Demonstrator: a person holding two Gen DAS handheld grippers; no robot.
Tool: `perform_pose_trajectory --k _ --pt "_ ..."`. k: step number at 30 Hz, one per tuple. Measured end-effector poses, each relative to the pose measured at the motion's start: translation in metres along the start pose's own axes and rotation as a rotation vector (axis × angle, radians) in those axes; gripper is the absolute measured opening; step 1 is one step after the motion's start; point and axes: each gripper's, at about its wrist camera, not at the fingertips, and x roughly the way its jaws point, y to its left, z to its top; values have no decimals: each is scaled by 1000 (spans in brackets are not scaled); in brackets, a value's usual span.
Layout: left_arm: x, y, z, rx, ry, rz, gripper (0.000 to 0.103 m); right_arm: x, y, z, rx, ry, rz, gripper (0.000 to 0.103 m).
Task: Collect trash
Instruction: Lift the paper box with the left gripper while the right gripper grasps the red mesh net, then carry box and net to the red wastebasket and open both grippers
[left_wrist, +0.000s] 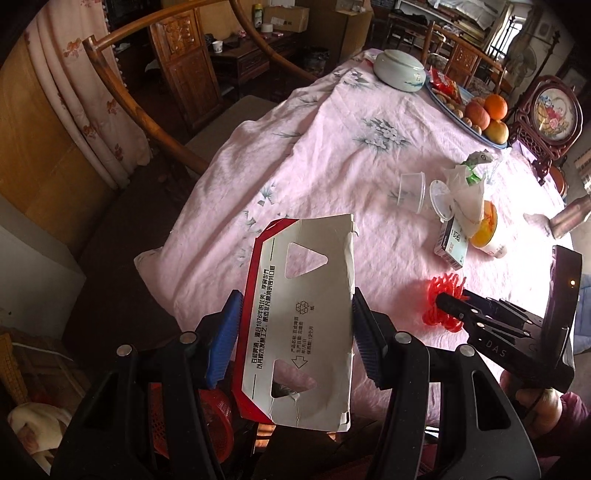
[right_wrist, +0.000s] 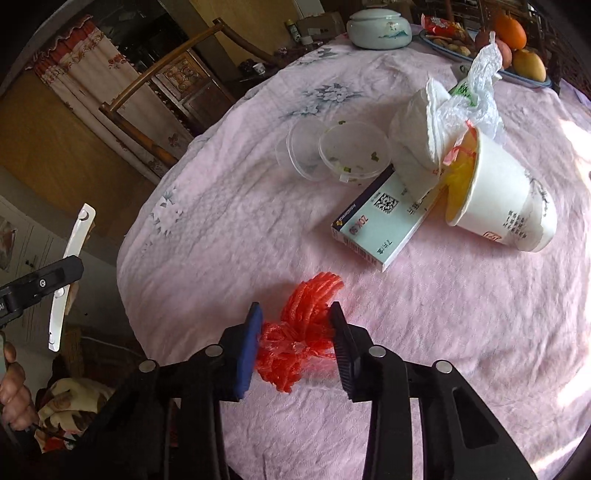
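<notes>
My left gripper (left_wrist: 295, 321) is shut on a flattened white and red cardboard carton (left_wrist: 306, 295), held upright off the near edge of the pink-clothed table (left_wrist: 332, 155). On the cloth lies a red mesh net (right_wrist: 299, 339); my right gripper (right_wrist: 295, 332) is shut on it, a pad pressed against each side. In the left wrist view the right gripper (left_wrist: 448, 304) sits on the same red net (left_wrist: 443, 291). Beyond lie a tipped paper cup (right_wrist: 509, 199), crumpled tissue (right_wrist: 417, 136), a small box (right_wrist: 384, 218) and clear plastic tubs (right_wrist: 354, 151).
A red basket (left_wrist: 207, 424) sits below the table edge under the left gripper. A white lidded jar (right_wrist: 378, 26) and a fruit plate (right_wrist: 517, 70) stand at the far side. A wooden chair (left_wrist: 177, 74) stands left of the table, and a round ornament frame (left_wrist: 554, 110) at the right.
</notes>
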Motion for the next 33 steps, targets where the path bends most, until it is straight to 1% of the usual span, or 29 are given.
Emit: perform_pose_trajectory --k 4,7,11,14,17,22,25,29,33 --pt "2 -20 11 50 -17 -52 57 -45 -7 0 -11 -118 -53 31" --pt "3 -39 16 88 -30 -93 57 -73 -16 -1 -4 -188 -86 31" --pt "0 -60 18 126 -47 -126 57 -93 -27 -6 29 -224 -101 31" --pt "-5 -65 14 134 -62 -122 57 -102 -28 -7 20 -247 -112 31" --pt "-11 -59 9 108 -74 -104 58 -106 -25 -7 -7 -257 -106 31" --pt "-23 -30 -8 -13 -87 -41 57 -98 -9 0 -89 -231 -45 31" --pt "-32 -2 -26 -125 -91 16 57 -90 11 7 -177 -197 11 31" --pt "-46 38 -66 -294 -78 105 57 -71 52 11 -309 -129 118 31" --pt "-59 80 -119 -481 -49 184 57 -49 105 1 -447 -44 233 31"
